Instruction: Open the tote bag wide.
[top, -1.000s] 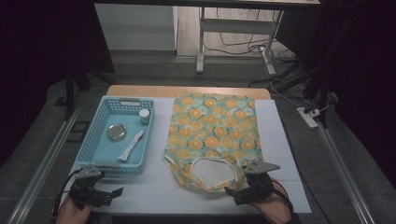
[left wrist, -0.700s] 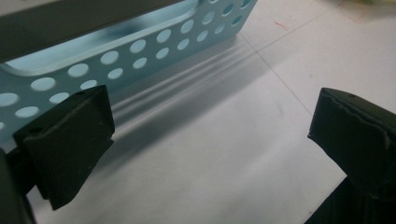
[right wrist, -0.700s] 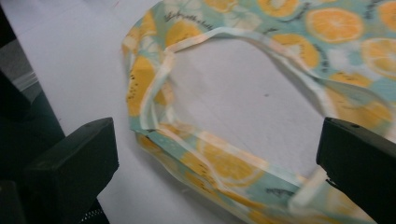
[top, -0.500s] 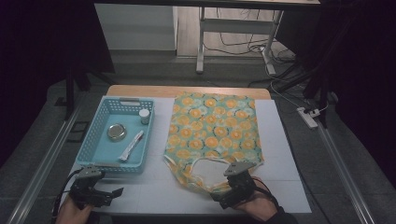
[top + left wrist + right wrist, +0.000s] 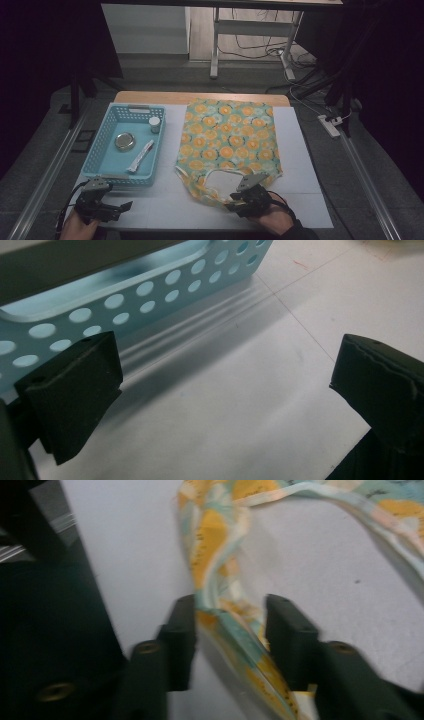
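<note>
So the right gripper [image 5: 239, 199] is down at the near edge of the table [image 5: 300, 150], and its jaws have just been closing in on the handle [image 5: 220, 575] of the cloth bag [image 5: 229, 137]. In the right gripper view the strap runs right between the two black pads [image 5: 182, 630]; it's a soft, flat band that's bunched and twisted there, with a pale trim along the edge. The pads sit close on either side of it, but there's a sliver of gap on at least one side, so I wouldn't call it properly clamped.

The bag itself lies flat in the middle of the white tabletop, a floppy rectangle of printed fabric with orange round blobs on a teal-green ground, and the handle loop curls around a bare oval of table at its near end.

The left gripper [image 5: 102, 207] hangs just beside the near wall of the basket [image 5: 107, 130], jaws wide apart with nothing between them. That basket is pale blue hard plastic, rectangular, with round holes punched along the sides. Inside it are a round shiny metal tin [image 5: 124, 141], a small white-capped jar [image 5: 154, 124] and a long slim white tube [image 5: 140, 156].
</note>
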`<move>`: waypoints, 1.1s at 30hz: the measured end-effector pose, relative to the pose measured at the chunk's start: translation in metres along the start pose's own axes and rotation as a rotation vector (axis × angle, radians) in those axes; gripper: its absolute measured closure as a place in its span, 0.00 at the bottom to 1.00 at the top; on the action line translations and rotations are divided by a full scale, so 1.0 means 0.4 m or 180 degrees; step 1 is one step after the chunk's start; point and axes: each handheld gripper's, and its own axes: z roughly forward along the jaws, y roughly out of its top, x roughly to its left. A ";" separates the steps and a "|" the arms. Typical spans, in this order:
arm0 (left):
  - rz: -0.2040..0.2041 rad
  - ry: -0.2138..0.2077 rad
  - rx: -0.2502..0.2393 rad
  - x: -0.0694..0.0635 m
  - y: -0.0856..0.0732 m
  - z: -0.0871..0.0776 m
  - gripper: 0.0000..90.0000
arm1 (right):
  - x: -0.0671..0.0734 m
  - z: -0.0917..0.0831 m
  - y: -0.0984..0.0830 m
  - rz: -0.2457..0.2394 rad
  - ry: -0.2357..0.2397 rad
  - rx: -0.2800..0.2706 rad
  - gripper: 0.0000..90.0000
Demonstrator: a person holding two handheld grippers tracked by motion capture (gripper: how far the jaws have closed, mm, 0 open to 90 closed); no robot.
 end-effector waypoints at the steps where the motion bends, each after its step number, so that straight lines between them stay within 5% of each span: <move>1: 0.0000 0.0000 0.0000 0.000 0.000 0.000 0.00 | -0.001 0.000 0.000 -0.0007 0.0005 0.0015 0.77; 6: 0.0006 0.0001 0.0012 0.000 0.001 0.001 0.01 | -0.007 -0.009 0.004 -0.0066 -0.0007 0.0030 0.97; 19: 0.0004 0.0002 0.0017 0.000 0.002 0.002 0.01 | -0.057 -0.046 0.041 0.0091 0.0054 -0.0127 0.99; 33: -0.0001 0.0001 0.0017 0.001 0.003 0.003 0.01 | -0.158 -0.053 0.110 0.0223 -0.0173 -0.0271 0.99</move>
